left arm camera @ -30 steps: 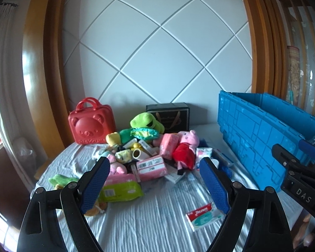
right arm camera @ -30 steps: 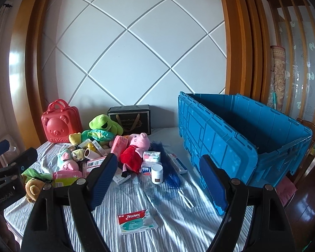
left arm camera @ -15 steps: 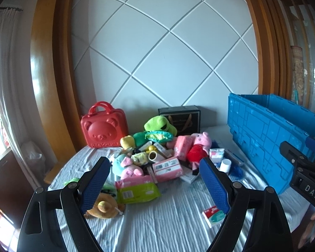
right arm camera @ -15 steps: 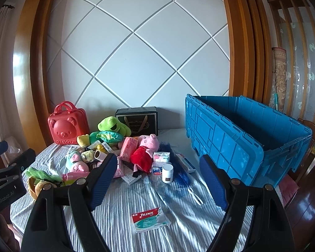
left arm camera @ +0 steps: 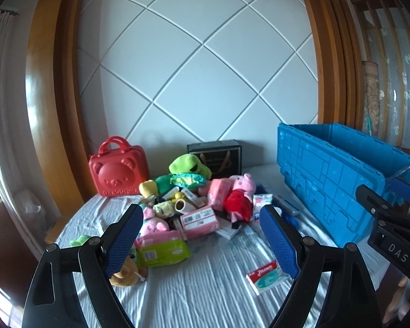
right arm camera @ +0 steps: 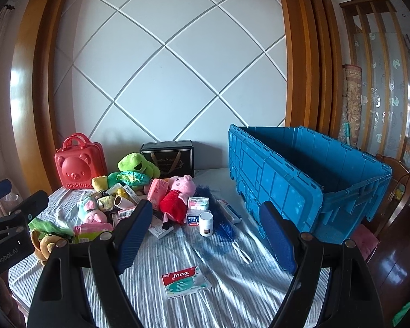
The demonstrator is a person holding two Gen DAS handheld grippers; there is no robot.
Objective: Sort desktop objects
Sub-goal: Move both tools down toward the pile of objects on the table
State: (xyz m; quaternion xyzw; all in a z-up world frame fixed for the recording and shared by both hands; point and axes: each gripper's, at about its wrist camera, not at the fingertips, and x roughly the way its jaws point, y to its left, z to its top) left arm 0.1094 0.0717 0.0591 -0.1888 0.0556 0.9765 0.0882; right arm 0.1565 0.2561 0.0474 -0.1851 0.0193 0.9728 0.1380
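Observation:
A heap of toys and packets lies on the white cloth-covered table [left arm camera: 205, 287]: a green frog plush [left arm camera: 190, 165], a Peppa Pig plush [left arm camera: 239, 195], a pink packet [left arm camera: 199, 218] and a green wipes pack [left arm camera: 162, 252]. A Tylenol box [right arm camera: 186, 281] lies alone near the front; it also shows in the left wrist view [left arm camera: 266, 276]. A white pill bottle [right arm camera: 206, 223] stands by a blue brush [right arm camera: 227, 235]. My left gripper [left arm camera: 201, 242] is open and empty above the table. My right gripper [right arm camera: 205, 242] is open and empty.
A big open blue crate [right arm camera: 309, 180] stands at the right. A red bear case [left arm camera: 117, 172] and a black box [left arm camera: 214, 154] stand at the back against the wall. A wooden chair [right arm camera: 396, 191] is beyond the crate.
Both grippers have drawn back and lifted a little; the heap looks slightly farther away. Both stay open and empty.

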